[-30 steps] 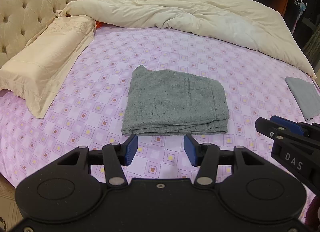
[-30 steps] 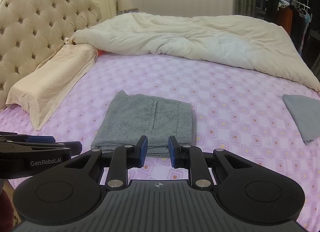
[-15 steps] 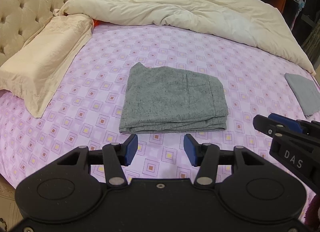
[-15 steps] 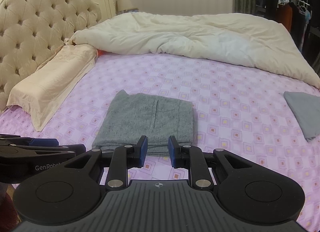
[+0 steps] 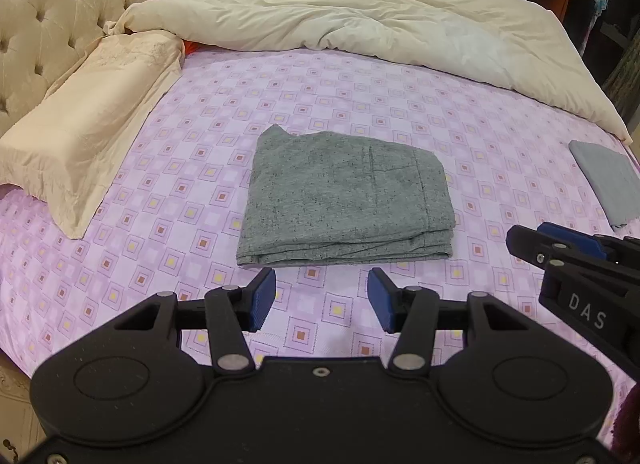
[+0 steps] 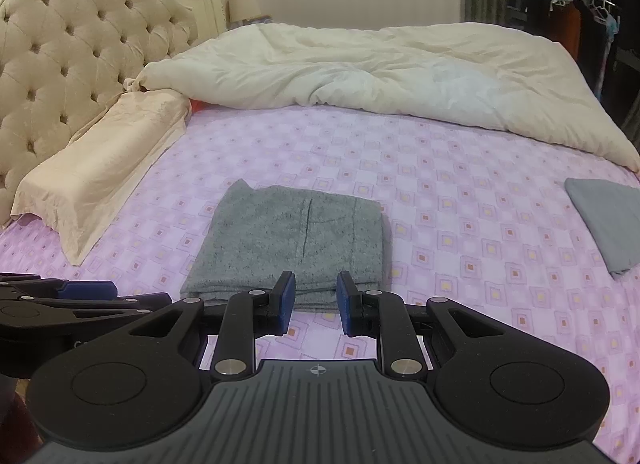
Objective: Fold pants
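Observation:
Grey speckled pants (image 5: pixel 344 196) lie folded into a flat, layered rectangle on the purple patterned bed sheet (image 5: pixel 192 168); the right wrist view shows the same pants (image 6: pixel 288 240) just beyond the fingers. My left gripper (image 5: pixel 322 298) hovers near the folded front edge, open, with only sheet between its blue pads. My right gripper (image 6: pixel 315 302) is open too, with a narrower gap and nothing in it. Each gripper shows at the edge of the other's view: the right gripper (image 5: pixel 576 264) at the right, the left gripper (image 6: pixel 80 296) at the lower left.
A cream duvet (image 5: pixel 380 24) is bunched across the far side of the bed. A beige pillow (image 5: pixel 84 128) lies at the left against the tufted headboard (image 6: pixel 68 48). Another folded grey cloth (image 5: pixel 608 180) lies at the right edge. Clothes hang on a rack (image 6: pixel 568 8) at the far right.
Both views have shifted only slightly; the folded pants lie unchanged, and both grippers keep the same openings.

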Demonstrator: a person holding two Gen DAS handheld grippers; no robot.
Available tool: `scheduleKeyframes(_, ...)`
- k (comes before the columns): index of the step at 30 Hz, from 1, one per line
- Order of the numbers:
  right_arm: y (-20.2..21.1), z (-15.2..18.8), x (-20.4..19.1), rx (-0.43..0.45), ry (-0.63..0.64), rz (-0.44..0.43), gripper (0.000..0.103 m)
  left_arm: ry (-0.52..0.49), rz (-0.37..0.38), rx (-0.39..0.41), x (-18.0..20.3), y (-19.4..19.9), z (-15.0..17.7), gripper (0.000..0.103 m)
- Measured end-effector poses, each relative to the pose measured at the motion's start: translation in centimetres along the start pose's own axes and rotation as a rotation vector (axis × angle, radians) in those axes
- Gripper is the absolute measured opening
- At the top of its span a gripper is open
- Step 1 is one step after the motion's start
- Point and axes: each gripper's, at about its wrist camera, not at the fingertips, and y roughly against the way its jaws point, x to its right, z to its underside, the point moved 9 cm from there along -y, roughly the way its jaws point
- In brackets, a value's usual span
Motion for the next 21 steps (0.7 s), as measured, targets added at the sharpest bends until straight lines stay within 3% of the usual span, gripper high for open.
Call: scheduleKeyframes(21, 0.1, 0.1, 0.4, -0.008, -0.004, -0.008, 0.021, -0.011, -0.006, -0.002, 1.2, 0.1, 0.1, 0.058)
